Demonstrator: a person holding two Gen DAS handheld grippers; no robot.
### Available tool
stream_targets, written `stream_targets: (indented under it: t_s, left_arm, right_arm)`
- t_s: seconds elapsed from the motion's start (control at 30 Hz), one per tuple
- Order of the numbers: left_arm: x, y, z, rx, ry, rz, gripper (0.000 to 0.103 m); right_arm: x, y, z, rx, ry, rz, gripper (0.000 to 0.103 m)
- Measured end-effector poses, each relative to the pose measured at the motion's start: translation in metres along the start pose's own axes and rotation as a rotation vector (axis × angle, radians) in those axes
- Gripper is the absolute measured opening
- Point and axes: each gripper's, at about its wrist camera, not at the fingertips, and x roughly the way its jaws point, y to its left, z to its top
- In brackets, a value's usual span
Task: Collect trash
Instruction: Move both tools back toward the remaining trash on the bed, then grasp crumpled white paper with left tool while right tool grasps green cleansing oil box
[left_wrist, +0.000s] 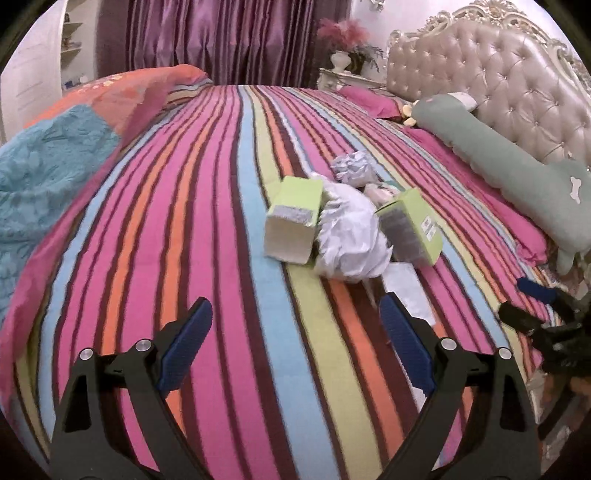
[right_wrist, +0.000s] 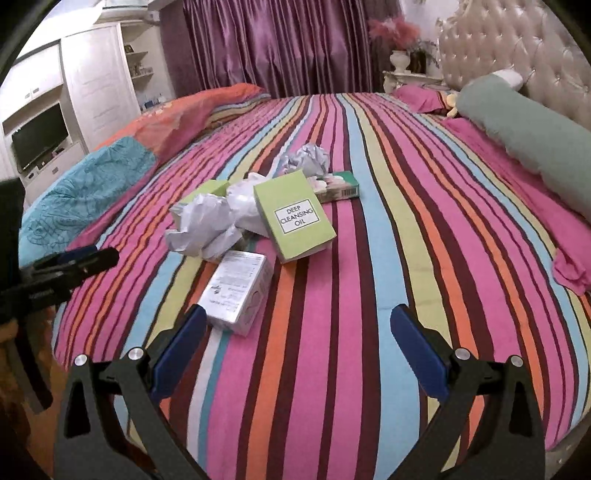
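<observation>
Plainly printed "DEEP CLEANSING OIL" on the green box (right_wrist: 295, 218) in the right view only — turned edge-on in the left view. Beside it: crumpled bag (right_wrist: 207, 229), paper wad (right_wrist: 306, 158), silver box (right_wrist: 236, 291) with small unreadable print, flat carton (right_wrist: 338, 186), all mid-bedspread (right_wrist: 369, 295). Left gripper (left_wrist: 295, 347) and right gripper (right_wrist: 299, 347) both spread wide, holding nothing, short of the pile. TV (right_wrist: 38, 138) seen from the right only.
</observation>
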Motion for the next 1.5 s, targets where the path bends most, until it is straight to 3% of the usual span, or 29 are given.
stream_targets:
  t_s: [0.23,0.4,0.57,0.73,0.9,0.97,1.0,1.03,1.07,1.1,1.13,1.2,1.5]
  left_arm:
    - [0.023,-0.027,0.018,0.025,0.002,-0.064,0.089]
    - [0.047,-0.046,0.025,0.043,0.032,-0.040,0.089]
    - [0.065,-0.047,0.034,-0.019,0.059,-0.029,0.089]
    - [0.088,-0.052,0.038,-0.049,0.103,0.028,0.089]
    - [0.098,-0.052,0.037,-0.085,0.101,0.055,0.089]
    - [0.102,-0.051,0.037,-0.095,0.104,0.069,0.083]
    - [0.104,-0.051,0.036,-0.097,0.105,0.069,0.065]
    - [0.108,-0.051,0.036,-0.098,0.114,0.069,0.056]
    - [0.112,-0.051,0.034,-0.097,0.123,0.071,0.055]
    - [0.113,-0.051,0.034,-0.098,0.122,0.066,0.052]
    - [0.114,-0.050,0.034,-0.096,0.120,0.062,0.051]
    - [0.113,-0.049,0.034,-0.090,0.111,0.052,0.050]
    - [0.092,-0.042,0.020,-0.112,0.071,0.015,0.049]
  right_arm:
    - [0.030,-0.010,0.020,-0.014,0.036,0.014,0.096]
    - [0.047,-0.010,0.035,-0.087,0.046,0.032,0.096]
    - [0.068,-0.008,0.042,-0.135,0.069,0.030,0.096]
    - [0.088,-0.011,0.048,-0.178,0.097,0.017,0.096]
    - [0.103,-0.013,0.051,-0.200,0.116,0.021,0.096]
    - [0.109,-0.013,0.052,-0.204,0.121,0.020,0.095]
    - [0.112,-0.013,0.052,-0.204,0.122,0.016,0.095]
    - [0.116,-0.013,0.053,-0.201,0.121,0.011,0.093]
    - [0.118,-0.013,0.054,-0.197,0.121,0.012,0.091]
    - [0.121,-0.013,0.054,-0.197,0.125,0.020,0.084]
    - [0.123,-0.012,0.053,-0.197,0.132,0.040,0.070]
    - [0.126,-0.011,0.053,-0.186,0.155,0.089,0.057]
    - [0.103,-0.022,0.042,-0.104,0.140,0.099,0.057]
